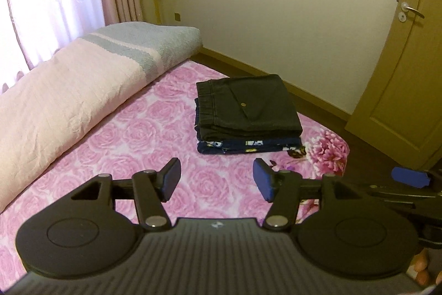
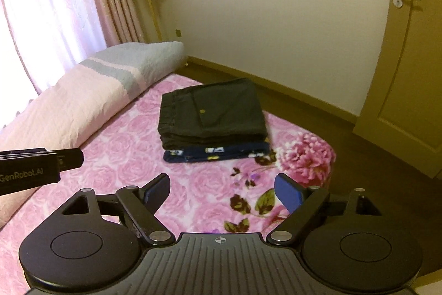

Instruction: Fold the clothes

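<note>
Gaping wide and empty, both the left gripper [image 1: 216,179] and right gripper [image 2: 222,192] hover short of the dark grey folded trousers [image 1: 247,107] stacked on a navy patterned garment [image 1: 248,147]; careless nudging there would probably topple the stack.

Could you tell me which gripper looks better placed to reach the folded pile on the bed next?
Probably the right gripper: open and empty, it faces the folded pile almost squarely. The left gripper, also open, has it slightly right.

Folded dark trousers [image 1: 246,107] lie stacked squarely atop a folded navy patterned garment [image 1: 248,147].
</note>
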`<state>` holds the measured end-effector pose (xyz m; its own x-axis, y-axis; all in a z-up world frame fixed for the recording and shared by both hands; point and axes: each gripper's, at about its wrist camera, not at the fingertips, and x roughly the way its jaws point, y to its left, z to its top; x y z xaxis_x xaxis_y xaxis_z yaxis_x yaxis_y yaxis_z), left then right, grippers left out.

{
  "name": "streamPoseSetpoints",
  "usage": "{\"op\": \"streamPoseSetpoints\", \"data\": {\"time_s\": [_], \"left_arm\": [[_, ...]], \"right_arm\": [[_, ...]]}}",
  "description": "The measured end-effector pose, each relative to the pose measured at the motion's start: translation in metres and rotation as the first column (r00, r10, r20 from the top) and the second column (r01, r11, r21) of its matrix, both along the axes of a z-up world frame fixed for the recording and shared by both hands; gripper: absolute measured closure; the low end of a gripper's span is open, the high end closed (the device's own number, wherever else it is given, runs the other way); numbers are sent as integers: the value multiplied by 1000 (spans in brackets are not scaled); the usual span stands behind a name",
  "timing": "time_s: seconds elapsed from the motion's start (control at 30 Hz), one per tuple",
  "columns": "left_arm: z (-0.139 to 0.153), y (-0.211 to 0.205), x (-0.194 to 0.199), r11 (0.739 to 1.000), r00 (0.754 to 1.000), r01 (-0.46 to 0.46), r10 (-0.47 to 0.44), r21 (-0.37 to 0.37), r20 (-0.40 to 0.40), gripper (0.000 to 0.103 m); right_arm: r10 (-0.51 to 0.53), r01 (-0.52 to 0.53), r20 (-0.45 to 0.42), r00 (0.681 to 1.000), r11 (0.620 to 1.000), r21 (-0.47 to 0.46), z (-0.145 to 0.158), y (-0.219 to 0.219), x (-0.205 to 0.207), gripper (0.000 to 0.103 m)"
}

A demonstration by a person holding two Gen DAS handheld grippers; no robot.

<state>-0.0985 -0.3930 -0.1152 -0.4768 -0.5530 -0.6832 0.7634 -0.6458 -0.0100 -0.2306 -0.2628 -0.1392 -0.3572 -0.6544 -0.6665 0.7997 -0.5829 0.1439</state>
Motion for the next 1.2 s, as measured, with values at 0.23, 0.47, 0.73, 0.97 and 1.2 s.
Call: {"op": "streamPoseSetpoints", "data": {"time_s": [0.23,0.47,0.73,0.97,1.2], "left_arm": [[10,16,7,999,999,-26,27,-28,36,48],[22,33,7,998,1000,-4,5,-64,20,40],[19,44,-16,999,999,-10,11,-30,31,40],[11,51,-33,999,997,-38,38,-1,60,40],[0,58,-45,998,995,-59,56,36,86,40]], "right_arm": [[-20,20,14,1000,1000,-3,8,16,9,17],[-56,56,-1,998,998,-15,17,26,10,17],[-51,53,52,997,998,-29,18,46,-11,17],[-36,32,91,995,999,43,10,48,-31,17],[-7,-2,115,993,996,85,0,50,-43,18]]}}
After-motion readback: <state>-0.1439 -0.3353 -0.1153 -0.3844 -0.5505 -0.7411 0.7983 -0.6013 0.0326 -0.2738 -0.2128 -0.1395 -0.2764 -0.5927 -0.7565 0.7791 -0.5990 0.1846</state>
